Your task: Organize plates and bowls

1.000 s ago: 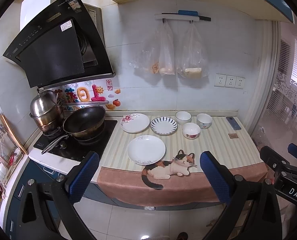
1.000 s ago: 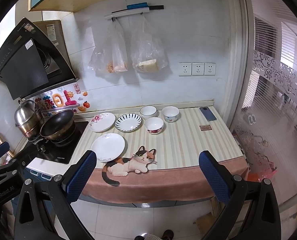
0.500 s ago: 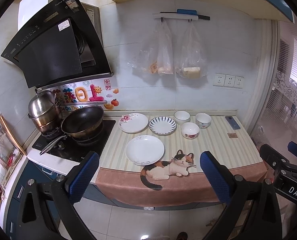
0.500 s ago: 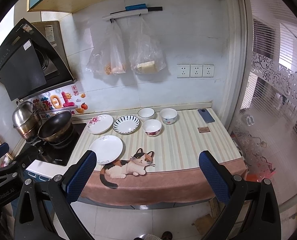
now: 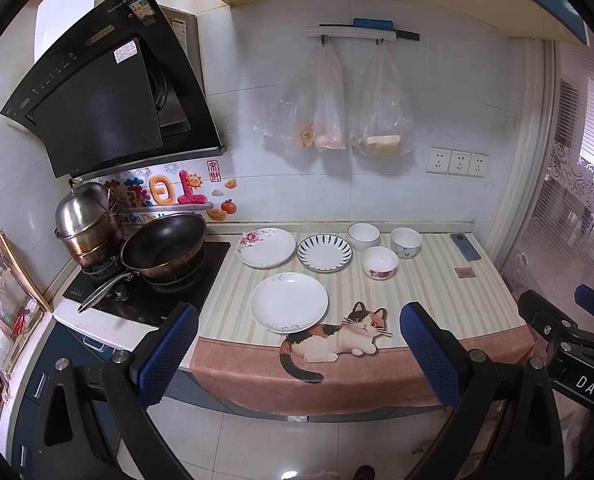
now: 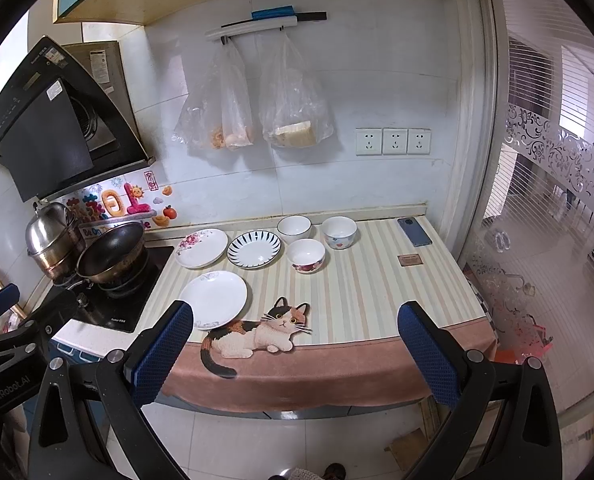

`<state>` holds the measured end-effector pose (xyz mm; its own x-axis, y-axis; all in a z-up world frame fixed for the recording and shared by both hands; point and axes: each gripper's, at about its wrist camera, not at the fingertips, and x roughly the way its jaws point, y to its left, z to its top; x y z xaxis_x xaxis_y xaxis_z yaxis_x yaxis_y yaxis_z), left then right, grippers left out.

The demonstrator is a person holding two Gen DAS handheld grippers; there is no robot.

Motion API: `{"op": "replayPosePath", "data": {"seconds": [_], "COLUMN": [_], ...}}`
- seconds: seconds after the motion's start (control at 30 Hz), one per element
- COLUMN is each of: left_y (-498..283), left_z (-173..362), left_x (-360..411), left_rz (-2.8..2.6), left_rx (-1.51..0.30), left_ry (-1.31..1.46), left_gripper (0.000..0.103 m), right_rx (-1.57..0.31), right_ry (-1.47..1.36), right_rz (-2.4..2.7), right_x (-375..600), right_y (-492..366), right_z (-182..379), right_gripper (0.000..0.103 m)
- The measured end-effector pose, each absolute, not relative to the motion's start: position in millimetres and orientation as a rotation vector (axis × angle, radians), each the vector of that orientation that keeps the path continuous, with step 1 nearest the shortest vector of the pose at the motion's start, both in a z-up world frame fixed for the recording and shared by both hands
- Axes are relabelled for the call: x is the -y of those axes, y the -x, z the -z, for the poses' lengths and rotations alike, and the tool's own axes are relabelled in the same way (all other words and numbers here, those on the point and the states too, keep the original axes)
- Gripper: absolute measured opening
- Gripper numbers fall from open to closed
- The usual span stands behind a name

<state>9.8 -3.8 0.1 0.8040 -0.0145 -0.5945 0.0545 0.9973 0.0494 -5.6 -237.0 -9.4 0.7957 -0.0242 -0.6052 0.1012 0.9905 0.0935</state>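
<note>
Both tongs hang over the floor in front of the counter (image 5: 437, 280), well apart from the dishes. Left gripper (image 5: 297, 344): jaws wide apart, nothing btw them. Right gripper (image 6: 293, 344): also wide apart, empty.

Landmark = the cat picture (image 5: 337, 340) on the front edge of the cloth.

- Plain white plate (image 5: 289, 302): just behind the cat's tail side, its rim touching or overlapping the picture.
- Flower plate (image 5: 265, 247) and blue-striped plate (image 5: 324, 253): further behind the cat, side by side, near the wall.
- 3 bowls behind-right of the cat: white bowl (image 5: 363, 234), bowl w/ red mark (image 5: 406, 242), flower-band bowl (image 5: 379, 262) nearest the cat.
- Phone (image 5: 465, 246) and a small brown card (image 5: 465, 272): far right of the cat.
- Wok (image 5: 163, 246) and steel pot (image 5: 85, 220) on the stove: far left of the cat.
</note>
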Motion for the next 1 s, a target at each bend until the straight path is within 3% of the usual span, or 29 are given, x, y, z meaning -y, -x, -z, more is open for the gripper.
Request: {"op": "replayPosePath", "data": {"seconds": [1.0], "left_y": [-12.9], "left_z": [0.4], "left_x": [10.4], "left_rz": [0.04], "left_rx": [-0.64], "left_ry": [-0.064], "left_gripper": [0.103], "right_rx": [-0.654], "right_ry": [-0.13], "right_rz": [0.063], "right_x": [239.3], "right_y": [0.8], "right_z": [16.1], "right_gripper": [0.103]}}
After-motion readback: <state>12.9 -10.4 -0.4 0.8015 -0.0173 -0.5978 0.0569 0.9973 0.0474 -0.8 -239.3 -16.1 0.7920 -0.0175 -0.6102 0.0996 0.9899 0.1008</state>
